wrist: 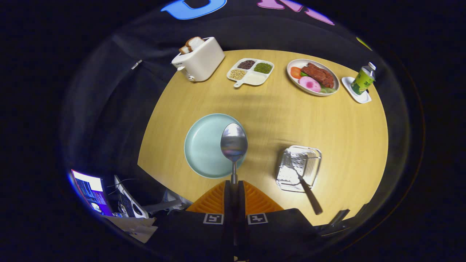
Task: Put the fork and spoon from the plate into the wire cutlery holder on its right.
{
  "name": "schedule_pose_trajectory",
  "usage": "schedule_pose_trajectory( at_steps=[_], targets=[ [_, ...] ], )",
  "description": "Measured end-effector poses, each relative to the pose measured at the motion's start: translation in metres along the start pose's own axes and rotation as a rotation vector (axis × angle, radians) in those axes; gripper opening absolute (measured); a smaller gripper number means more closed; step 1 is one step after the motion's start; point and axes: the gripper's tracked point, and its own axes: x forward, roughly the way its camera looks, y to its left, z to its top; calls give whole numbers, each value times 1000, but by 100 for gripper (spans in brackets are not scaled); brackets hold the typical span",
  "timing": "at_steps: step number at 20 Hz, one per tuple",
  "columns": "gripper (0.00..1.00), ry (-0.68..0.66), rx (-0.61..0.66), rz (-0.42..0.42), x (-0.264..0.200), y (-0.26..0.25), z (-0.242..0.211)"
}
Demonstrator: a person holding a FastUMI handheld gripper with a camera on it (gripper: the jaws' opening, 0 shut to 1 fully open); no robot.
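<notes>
My gripper [233, 189] is shut on the handle of a metal spoon [233, 142], whose bowl sticks out ahead of the fingers, raised above the table. Beneath the spoon lies a pale blue plate [204, 145] with nothing else on it. To the plate's right stands the wire cutlery holder [299, 168]. A fork [304, 183] with a dark handle rests in it, tines inside, the handle leaning out over the near rim toward me.
The round wooden table [327, 123] carries a white toaster [198, 58] with bread, a divided tray [251, 71] of beans, a plate of food [313, 77] and a green bottle [363, 79] on a coaster at the far side. A laptop [93, 191] sits off the table, near left.
</notes>
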Motion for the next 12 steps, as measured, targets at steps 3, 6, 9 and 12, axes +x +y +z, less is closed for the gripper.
schedule_pose_trajectory(
  at_steps=[3, 6, 9, 12],
  targets=[
    [9, 66, -9, -57, -17, -41, -11],
    [9, 145, -10, -78, -23, -68, -22],
    [9, 249, -51, -98, -18, -91, -31],
    [9, 346, -61, -84, -7, -94, -34]
  ],
)
